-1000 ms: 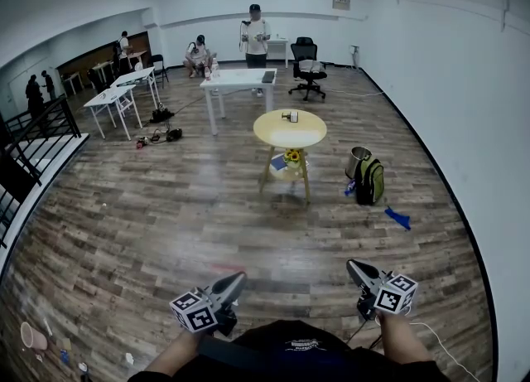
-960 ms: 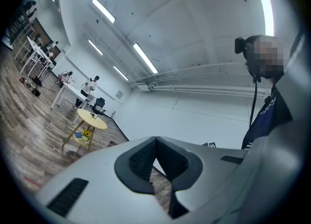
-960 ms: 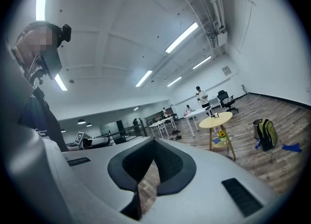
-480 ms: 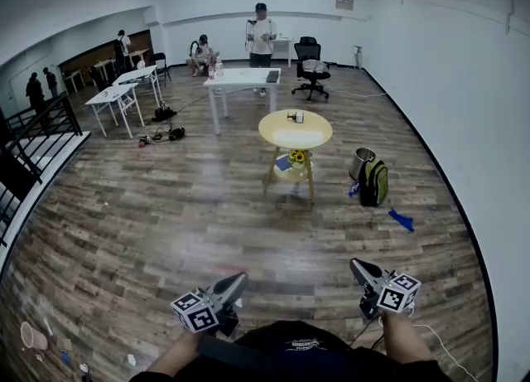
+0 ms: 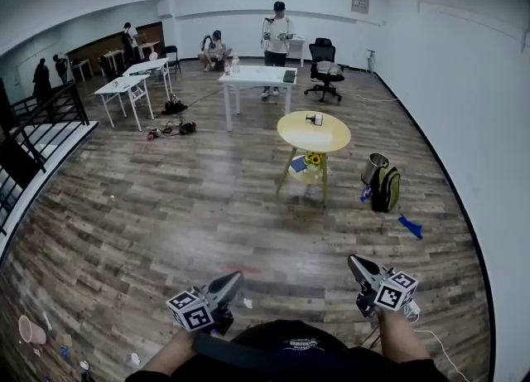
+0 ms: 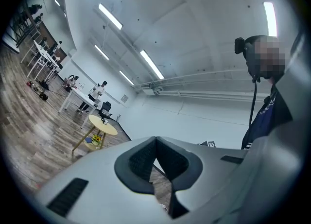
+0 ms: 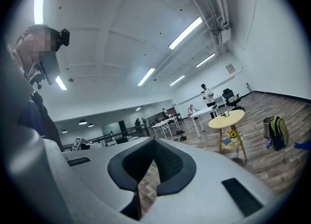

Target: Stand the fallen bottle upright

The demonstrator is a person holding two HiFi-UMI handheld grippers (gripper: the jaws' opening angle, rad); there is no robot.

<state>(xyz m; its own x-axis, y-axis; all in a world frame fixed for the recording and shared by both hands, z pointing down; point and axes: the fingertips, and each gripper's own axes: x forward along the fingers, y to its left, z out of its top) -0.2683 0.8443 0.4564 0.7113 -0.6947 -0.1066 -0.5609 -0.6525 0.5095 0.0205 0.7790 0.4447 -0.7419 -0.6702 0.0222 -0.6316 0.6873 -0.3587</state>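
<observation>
A round yellow table [image 5: 308, 134] stands far ahead on the wood floor, with a small dark-and-white object [image 5: 313, 118] on its top, too small to tell as a bottle. Yellow flowers sit on its lower shelf [image 5: 313, 159]. My left gripper [image 5: 235, 278] and right gripper [image 5: 354, 262] are held low, close to my body, both pointing forward, both shut with nothing between the jaws. In the left gripper view the shut left gripper [image 6: 155, 139] frames the table [image 6: 103, 126] at far left. The right gripper [image 7: 155, 143] view shows the table [image 7: 226, 119] at right.
A green backpack [image 5: 387, 187] and metal bin [image 5: 374, 166] sit right of the table, a blue rag [image 5: 411, 225] nearer. Behind stand a white table [image 5: 257, 79], an office chair [image 5: 325, 70] and several people. A railing [image 5: 37, 128] runs at left. A cable [image 5: 431, 335] lies by my right arm.
The head view has moved forward across the floor: the round table and backpack sit nearer and lower in the picture. Both grippers keep their places before my body, still shut.
</observation>
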